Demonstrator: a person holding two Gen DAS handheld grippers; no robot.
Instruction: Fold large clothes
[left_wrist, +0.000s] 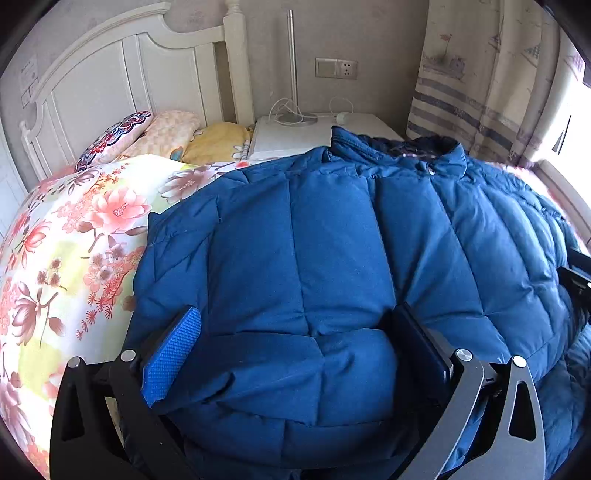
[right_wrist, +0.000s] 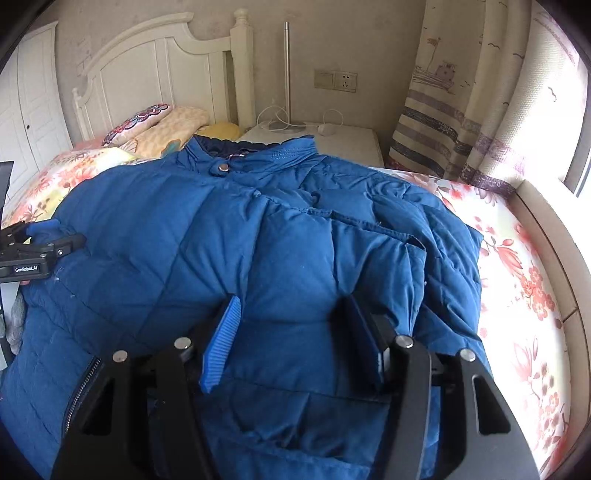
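- My left gripper (left_wrist: 295, 354): jaws spread wide around a puffy hem bulge of the jacket (left_wrist: 332, 240) lying on the bed (left_wrist: 74, 229); closing here could grab only the slippery top layer.
- My right gripper (right_wrist: 295, 336): jaws likewise spread astride padding; an uneven lift would skew the fold.

Daylight pours in from the window (right_wrist: 580, 147) on the right, overexposing it and the bedspread (right_wrist: 517, 266) nearby, while both sharp fisheye views bend strongly and darken at their corners
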